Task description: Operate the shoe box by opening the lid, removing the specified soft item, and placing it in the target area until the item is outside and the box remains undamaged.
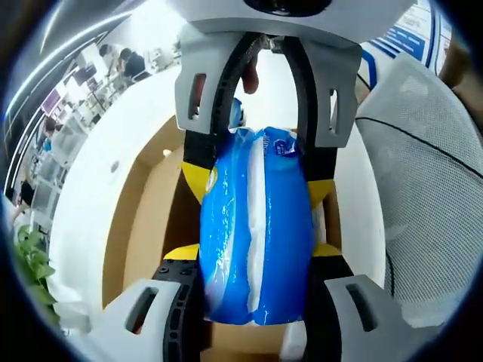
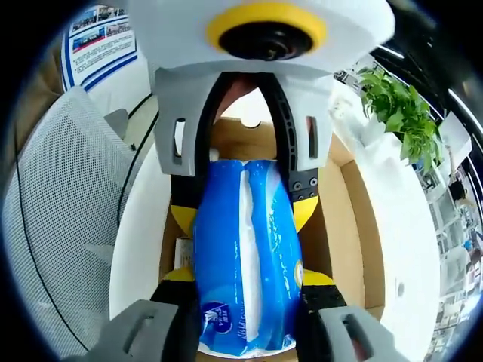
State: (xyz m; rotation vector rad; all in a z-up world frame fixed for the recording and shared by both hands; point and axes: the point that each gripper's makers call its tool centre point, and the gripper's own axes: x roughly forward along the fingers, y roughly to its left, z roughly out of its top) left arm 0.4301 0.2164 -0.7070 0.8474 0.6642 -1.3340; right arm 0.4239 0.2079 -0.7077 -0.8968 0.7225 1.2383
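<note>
We see both grippers clamped on the blue tissue pack [image 1: 256,226], the left gripper [image 1: 256,253] at one end and the right gripper [image 2: 245,279] at the other, holding it just above the open shoe box [image 2: 355,204] on the white table [image 1: 90,219]. A mesh chair [image 2: 68,196] stands close beside the table; a green plant [image 2: 400,105] sits beyond the box.
</note>
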